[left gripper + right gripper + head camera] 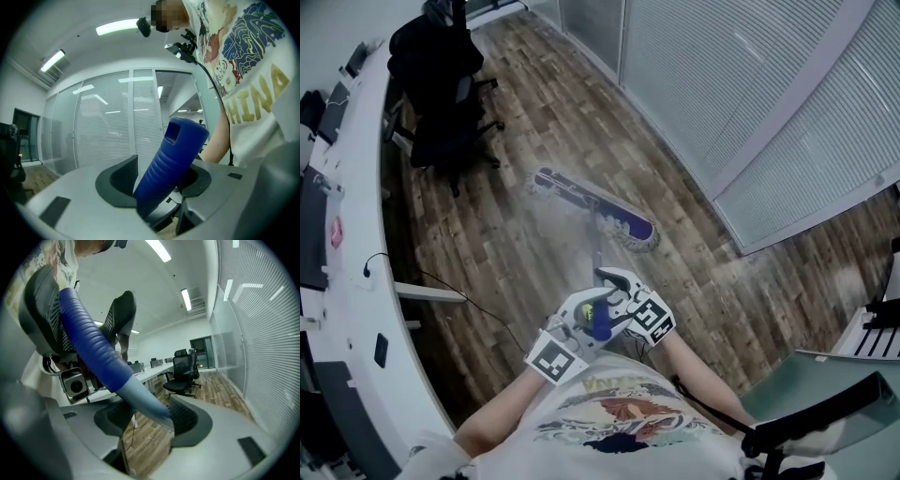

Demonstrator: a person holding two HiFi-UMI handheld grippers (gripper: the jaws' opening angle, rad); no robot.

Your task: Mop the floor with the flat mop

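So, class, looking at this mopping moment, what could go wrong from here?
1. A cable trails from the desk across the floor; the mop head might snag or wet it.
2. The office chair stands beyond the mop head, so a long stroke could knock its base.
3. The left tongs and right tongs both grip the mop handle near its top end, so it may twist or slip.

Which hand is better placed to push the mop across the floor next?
Probably right. The right gripper grips the handle lower, where blue grip meets pale shaft, nearer the mop head, so it steers the push. The left gripper holds only the handle's top end.
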